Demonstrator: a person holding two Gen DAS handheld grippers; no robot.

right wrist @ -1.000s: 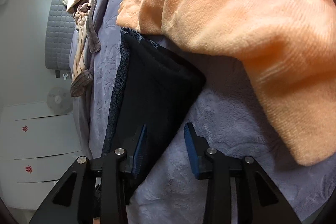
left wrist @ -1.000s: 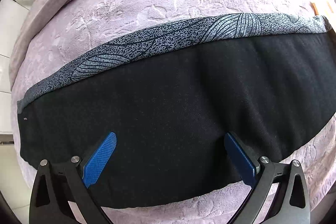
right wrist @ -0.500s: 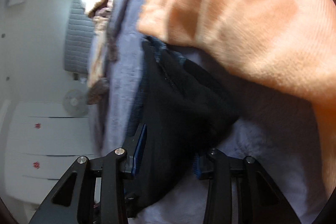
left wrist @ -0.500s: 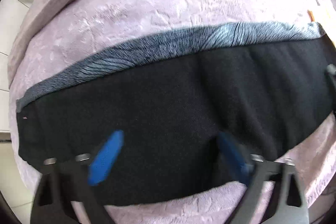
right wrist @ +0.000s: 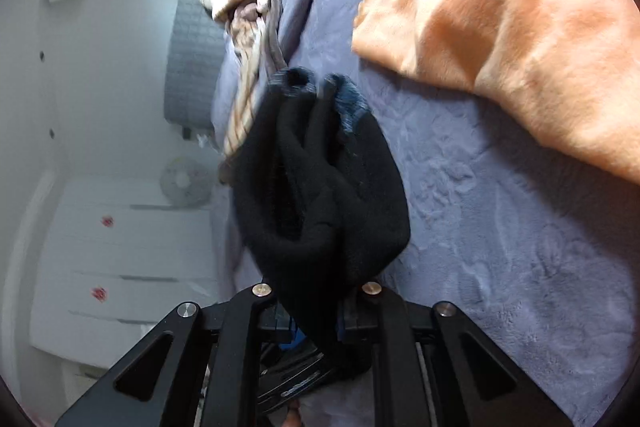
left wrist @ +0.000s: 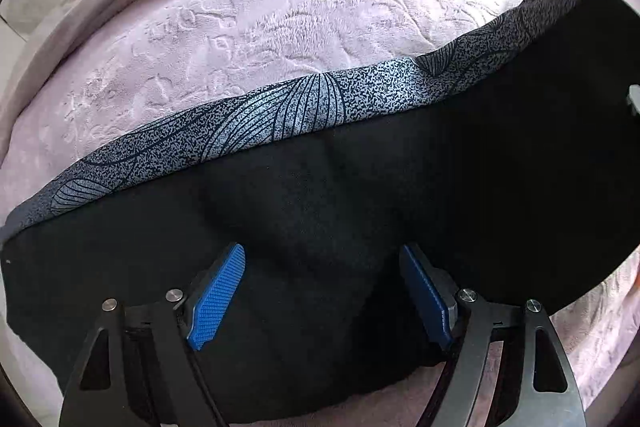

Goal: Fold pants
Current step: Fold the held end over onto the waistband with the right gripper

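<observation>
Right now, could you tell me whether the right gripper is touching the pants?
Touching. In the right wrist view the right gripper has bunched black pants between its closing jaws.

A bedroom: plush blanket [left wrist: 280, 27] on bed, padded headboard [right wrist: 192, 39], drawers [right wrist: 120, 247].

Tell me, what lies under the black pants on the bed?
The pants rest on a lilac plush blanket, which shows all around them. A patterned grey layer of the pants peeks out along the far edge. Anything beneath the cloth is covered.
</observation>
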